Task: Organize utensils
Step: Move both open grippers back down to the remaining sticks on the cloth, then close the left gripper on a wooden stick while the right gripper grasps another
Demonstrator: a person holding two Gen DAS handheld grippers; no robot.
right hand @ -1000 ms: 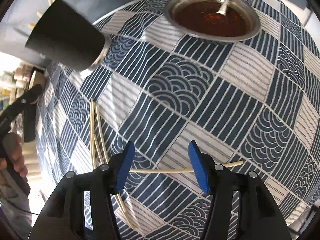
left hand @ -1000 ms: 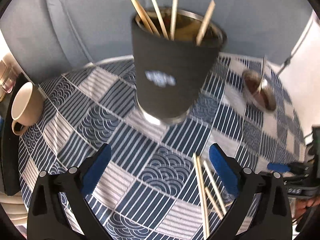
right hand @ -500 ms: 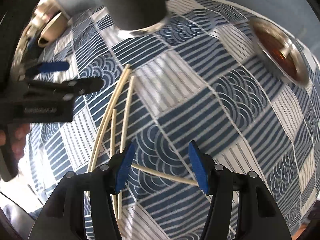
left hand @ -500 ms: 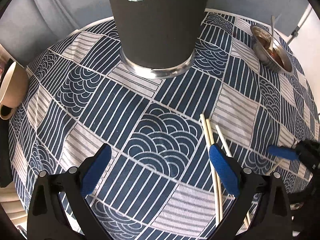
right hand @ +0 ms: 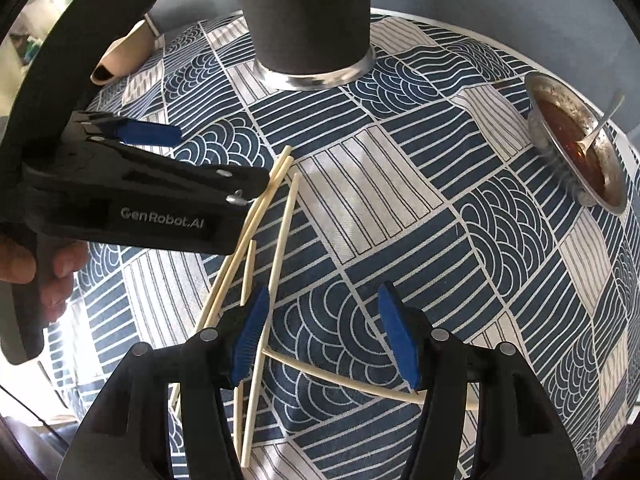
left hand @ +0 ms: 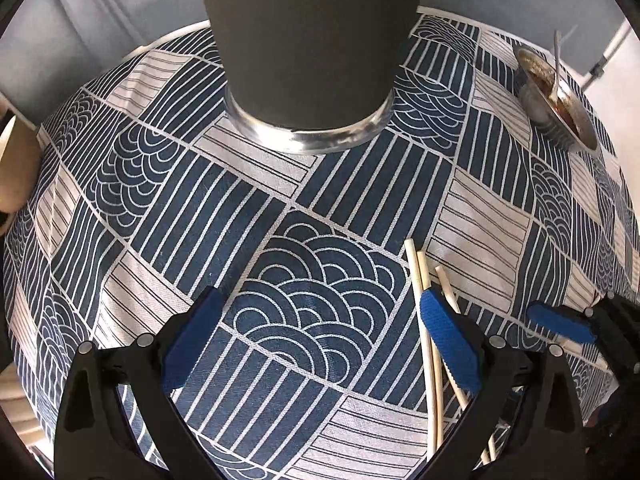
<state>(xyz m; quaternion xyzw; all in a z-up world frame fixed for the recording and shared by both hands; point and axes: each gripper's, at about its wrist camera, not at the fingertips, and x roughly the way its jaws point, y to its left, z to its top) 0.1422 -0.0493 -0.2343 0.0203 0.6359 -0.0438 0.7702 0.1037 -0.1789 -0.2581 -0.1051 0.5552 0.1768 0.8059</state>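
A grey wall backs the bench (left hand: 256,208) with its blue patterned cloth. The cup (left hand: 308,40) stands at the far side. Several chopsticks (right hand: 280,240) lie loose, so collecting is unfinished. Left gripper (left hand: 320,344) and right gripper (right hand: 324,336) hover spread wide, holding nothing.
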